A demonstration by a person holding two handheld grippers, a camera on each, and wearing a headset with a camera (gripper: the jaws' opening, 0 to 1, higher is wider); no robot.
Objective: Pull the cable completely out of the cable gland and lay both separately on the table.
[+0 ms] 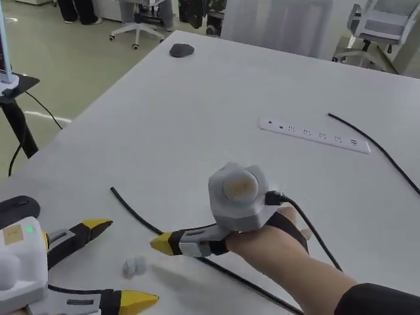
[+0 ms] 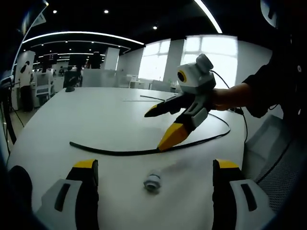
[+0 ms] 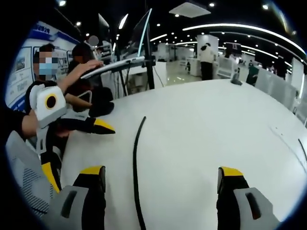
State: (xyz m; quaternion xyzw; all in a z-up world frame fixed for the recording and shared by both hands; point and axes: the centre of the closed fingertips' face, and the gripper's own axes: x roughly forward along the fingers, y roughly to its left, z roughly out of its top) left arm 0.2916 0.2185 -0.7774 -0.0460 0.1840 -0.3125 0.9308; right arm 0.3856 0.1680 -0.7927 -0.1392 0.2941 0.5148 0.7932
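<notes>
A small pale cable gland (image 1: pixel 134 266) lies on the white table (image 1: pixel 197 118), apart from the black cable (image 1: pixel 134 211) that runs across the table behind it. My left gripper (image 1: pixel 121 262) is open, and the gland (image 2: pixel 152 181) rests on the table between its yellow-tipped jaws, untouched. The cable (image 2: pixel 120 152) lies just beyond. My right gripper (image 1: pixel 167 241) hovers over the cable, open with nothing in it. It appears as the right gripper (image 2: pixel 161 125) in the left gripper view. Through the right gripper (image 3: pixel 162 171) the cable (image 3: pixel 136 158) runs along its left jaw.
A white power strip (image 1: pixel 315 134) and a second black cable (image 1: pixel 380 151) lie at the far right. A dark mouse (image 1: pixel 182 50) sits near the far edge. A dark object (image 1: pixel 16 207) lies at the left edge. Office chairs stand beyond the table.
</notes>
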